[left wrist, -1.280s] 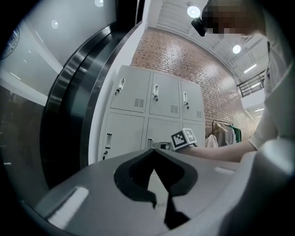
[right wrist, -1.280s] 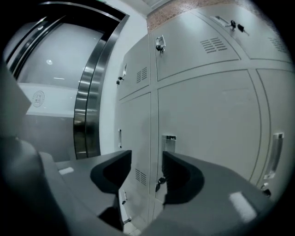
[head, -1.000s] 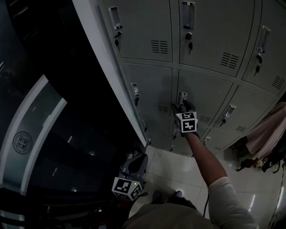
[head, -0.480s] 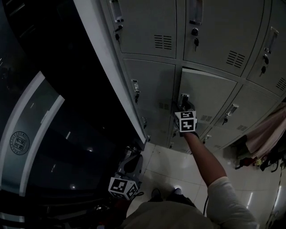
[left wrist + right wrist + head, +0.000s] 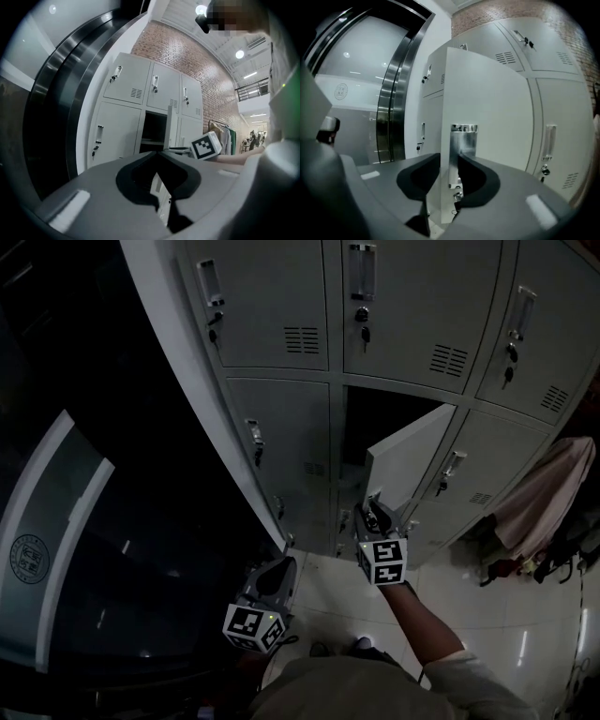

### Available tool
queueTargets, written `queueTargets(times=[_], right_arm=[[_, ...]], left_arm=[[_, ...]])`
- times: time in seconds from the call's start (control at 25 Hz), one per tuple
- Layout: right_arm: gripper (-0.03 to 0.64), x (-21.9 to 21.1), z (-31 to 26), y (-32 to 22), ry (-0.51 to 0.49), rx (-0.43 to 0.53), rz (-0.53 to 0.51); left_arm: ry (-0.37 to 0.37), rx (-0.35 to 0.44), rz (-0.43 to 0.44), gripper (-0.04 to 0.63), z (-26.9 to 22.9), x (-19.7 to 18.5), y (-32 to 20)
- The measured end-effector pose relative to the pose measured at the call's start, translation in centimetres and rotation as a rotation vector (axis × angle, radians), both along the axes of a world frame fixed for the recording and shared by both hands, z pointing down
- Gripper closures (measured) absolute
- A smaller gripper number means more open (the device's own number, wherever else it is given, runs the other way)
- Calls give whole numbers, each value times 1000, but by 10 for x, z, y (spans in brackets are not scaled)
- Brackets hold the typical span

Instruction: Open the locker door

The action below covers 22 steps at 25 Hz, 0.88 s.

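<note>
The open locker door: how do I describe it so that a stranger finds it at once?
Find the bank of grey lockers beside the dark glass wall. In its second row, middle column, one door stands swung outward, showing a dark compartment; every neighbouring door is shut.

Pale, glossy floor tiles [image 5: 534, 615] down there, catching thin streaks of light. The bank of grey lockers [image 5: 281, 427] stood straight on them. A pair of dark shoes [image 5: 362, 645] was planted on the tiles near the lockers' foot. Off right, dark things [image 5: 502, 570] I couldn't make out sat on the floor beneath hanging clothes [image 5: 539, 507].
</note>
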State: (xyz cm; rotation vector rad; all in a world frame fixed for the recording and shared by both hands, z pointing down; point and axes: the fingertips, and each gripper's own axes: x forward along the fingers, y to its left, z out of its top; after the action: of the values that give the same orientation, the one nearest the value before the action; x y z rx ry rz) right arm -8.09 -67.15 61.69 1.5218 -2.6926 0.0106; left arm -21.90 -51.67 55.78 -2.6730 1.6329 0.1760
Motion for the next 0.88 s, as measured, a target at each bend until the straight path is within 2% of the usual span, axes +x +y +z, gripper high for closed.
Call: queueTargets(times=[0.2, 0.36, 0.56, 0.72, 0.76, 0.88], right_arm=[[476, 42, -6, 40, 24, 31, 5], [475, 84, -9, 64, 7, 52, 102], [491, 136, -9, 81, -28, 49, 224], [499, 169, -10, 94, -60, 44, 261], [528, 177, -9, 96, -64, 42, 278], [541, 190, -9, 102, -74, 26, 311]], left_arm=[[-21, 3, 59, 531, -4, 24, -1], [-10, 0, 79, 531, -11, 41, -3], [-22, 9, 125, 531, -14, 60, -6], [-23, 9, 156, 531, -15, 73, -8], [-27, 11, 161, 531, -15, 75, -9], [-31, 9, 171, 531, -18, 82, -10]])
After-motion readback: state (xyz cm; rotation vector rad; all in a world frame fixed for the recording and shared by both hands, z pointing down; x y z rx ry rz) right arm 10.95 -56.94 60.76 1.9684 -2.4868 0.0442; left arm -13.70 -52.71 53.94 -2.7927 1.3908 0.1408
